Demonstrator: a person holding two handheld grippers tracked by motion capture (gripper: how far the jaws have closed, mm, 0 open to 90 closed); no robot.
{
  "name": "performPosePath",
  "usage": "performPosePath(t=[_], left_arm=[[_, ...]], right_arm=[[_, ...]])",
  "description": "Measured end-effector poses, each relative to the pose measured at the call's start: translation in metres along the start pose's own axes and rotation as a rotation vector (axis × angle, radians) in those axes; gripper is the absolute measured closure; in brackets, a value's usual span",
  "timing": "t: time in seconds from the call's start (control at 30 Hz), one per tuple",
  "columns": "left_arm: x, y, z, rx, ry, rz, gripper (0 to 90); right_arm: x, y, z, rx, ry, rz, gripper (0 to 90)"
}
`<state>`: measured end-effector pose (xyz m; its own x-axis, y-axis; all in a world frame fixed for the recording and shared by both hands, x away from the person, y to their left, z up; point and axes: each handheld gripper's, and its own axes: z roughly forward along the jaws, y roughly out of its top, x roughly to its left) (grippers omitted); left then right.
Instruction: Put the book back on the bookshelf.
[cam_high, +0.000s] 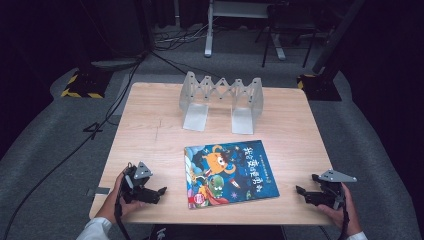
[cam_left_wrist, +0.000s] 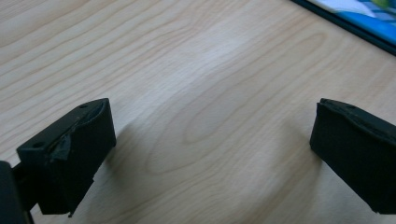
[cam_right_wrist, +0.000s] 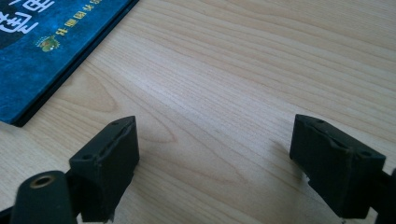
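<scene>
Your book (cam_high: 230, 173) lies flat and face up on the table (cam_high: 150, 130), near the front edge, its cover blue with cartoon figures and a title down its right side. It sits slightly turned, its spine side toward your left. Nothing rests on it and nothing touches it.

Your left gripper (cam_high: 155, 194) sits low over the table to the left of the book, near it but apart, jaws pointing toward the book. In the left gripper view, its 2 jaws stand wide apart with bare wood between them; a corner of the book (cam_left_wrist: 359, 18) shows at the upper right, beyond the jaws. No object is held.

Your right gripper (cam_high: 302, 193) sits to the right of the book, farther from it than the left one, jaws also pointing toward the book. In the right gripper view, its 2 jaws stand wide apart over bare wood, and the book's edge (cam_right_wrist: 51, 51) runs across the upper left, clear of the jaws. No object is held.

Behind the book, toward the far edge of the table, stands a grey folding rack (cam_high: 221, 100), upright, with 2 flat feet reaching toward the book. It is well apart from the book and from both grippers.

Your hands hold the grippers at the table's front corners.
</scene>
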<state>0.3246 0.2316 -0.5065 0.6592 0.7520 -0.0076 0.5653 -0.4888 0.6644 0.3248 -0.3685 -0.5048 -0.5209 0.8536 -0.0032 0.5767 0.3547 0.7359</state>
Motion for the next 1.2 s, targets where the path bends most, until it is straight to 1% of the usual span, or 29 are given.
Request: performPosePath(t=[0.03, 0.07, 0.1, 0.13, 0.17, 0.23, 0.27, 0.3, 0.33, 0.43, 0.47, 0.5, 0.53, 0.57, 0.6, 0.67, 0.7, 0.73, 0.77, 0.8, 0.83, 0.87, 0.9, 0.97, 1.0, 1.03, 1.1, 1.13, 1.2], left_arm=[[-0.001, 0.001, 0.0, 0.006, -0.007, -0.009, 0.3], [-0.003, 0.002, 0.001, 0.004, 0.001, 0.0, 0.2], [-0.005, 0.002, 0.002, 0.003, -0.008, -0.006, 0.2], [-0.007, 0.003, 0.003, 0.006, -0.017, 0.013, 0.1], [-0.009, 0.004, 0.004, 0.004, -0.027, 0.021, 0.1], [-0.013, 0.007, 0.006, 0.006, -0.03, 0.025, 0.1], [-0.015, 0.008, 0.007, 0.003, -0.035, 0.024, 0.1], [-0.016, 0.009, 0.008, 0.004, -0.041, 0.039, 0.1], [-0.016, 0.009, 0.008, 0.004, -0.041, 0.039, 0.1], [-0.021, 0.012, 0.011, 0.004, -0.056, 0.043, 0.2], [-0.023, 0.013, 0.011, 0.003, -0.062, 0.056, 0.2], [-0.026, 0.014, 0.012, 0.005, -0.071, 0.069, 0.2], [-0.03, 0.015, 0.014, 0.004, -0.082, 0.087, 0.5], [-0.03, 0.015, 0.014, 0.004, -0.082, 0.087, 0.5], [-0.038, 0.017, 0.015, 0.004, -0.115, 0.116, 0.5], [-0.045, 0.02, 0.017, 0.005, -0.127, 0.137, 0.5], [-0.049, 0.021, 0.019, 0.004, -0.132, 0.139, 0.5], [-0.053, 0.022, 0.02, 0.004, -0.146, 0.156, 0.5], [-0.056, 0.023, 0.021, 0.004, -0.149, 0.157, 0.5], [-0.056, 0.023, 0.021, 0.004, -0.149, 0.157, 0.5], [-0.06, 0.025, 0.023, 0.003, -0.156, 0.162, 0.5], [-0.063, 0.026, 0.024, 0.005, -0.161, 0.171, 0.4], [-0.064, 0.027, 0.024, 0.004, -0.164, 0.176, 0.4], [-0.065, 0.027, 0.024, 0.004, -0.165, 0.171, 0.4], [-0.065, 0.027, 0.024, 0.004, -0.165, 0.171, 0.5], [-0.066, 0.027, 0.024, 0.005, -0.161, 0.173, 0.5], [-0.071, 0.028, 0.025, 0.004, -0.166, 0.178, 0.4], [-0.071, 0.028, 0.025, 0.004, -0.166, 0.178, 0.4], [-0.079, 0.031, 0.027, 0.006, -0.181, 0.195, 0.5]], right_arm=[[0.0, 0.0, 0.0, 0.0, 0.0, 0.0, 15.9], [0.0, 0.0, 0.0, 0.0, 0.0, 0.0, 15.9], [0.0, 0.0, 0.0, 0.001, 0.0, 0.001, 16.0], [0.0, 0.0, 0.0, 0.0, -0.001, 0.0, 16.3], [0.0, 0.0, 0.0, -0.003, 0.001, -0.005, 17.1], [0.002, 0.0, 0.0, -0.006, 0.007, -0.008, 19.2], [0.002, 0.0, 0.0, -0.008, 0.016, -0.02, 20.1], [0.004, 0.0, 0.0, -0.011, 0.024, -0.035, 20.9], [0.006, 0.001, 0.0, -0.013, 0.026, -0.05, 21.9], [0.011, 0.001, -0.002, -0.03, -0.005, -0.091, 26.4], [0.012, 0.002, -0.002, -0.035, -0.006, -0.1, 26.5], [0.013, 0.003, -0.002, -0.039, 0.004, -0.099, 26.6], [0.014, 0.006, -0.002, -0.06, 0.057, -0.079, 26.6], [0.014, 0.006, -0.002, -0.06, 0.057, -0.079, 26.6], [0.021, 0.013, 0.0, -0.06, 0.072, -0.105, 26.2], [0.025, 0.017, 0.002, -0.063, 0.099, -0.106, 26.1], [0.027, 0.018, 0.004, -0.063, 0.115, -0.111, 26.2], [0.029, 0.02, 0.006, -0.057, 0.121, -0.117, 26.1], [0.032, 0.022, 0.009, -0.052, 0.129, -0.131, 26.1], [0.033, 0.022, 0.01, -0.05, 0.14, -0.136, 26.1], [0.033, 0.022, 0.01, -0.05, 0.14, -0.136, 26.1], [0.035, 0.024, 0.012, -0.049, 0.162, -0.139, 26.1], [0.04, 0.025, 0.016, -0.043, 0.177, -0.153, 25.9], [0.044, 0.026, 0.019, -0.042, 0.195, -0.168, 25.5], [0.044, 0.026, 0.019, -0.042, 0.195, -0.168, 25.5], [0.045, 0.026, 0.02, -0.044, 0.206, -0.174, 25.5], [0.049, 0.028, 0.022, -0.043, 0.223, -0.179, 25.5], [0.049, 0.028, 0.022, -0.043, 0.225, -0.183, 25.5], [0.049, 0.028, 0.023, -0.037, 0.228, -0.182, 25.1]])
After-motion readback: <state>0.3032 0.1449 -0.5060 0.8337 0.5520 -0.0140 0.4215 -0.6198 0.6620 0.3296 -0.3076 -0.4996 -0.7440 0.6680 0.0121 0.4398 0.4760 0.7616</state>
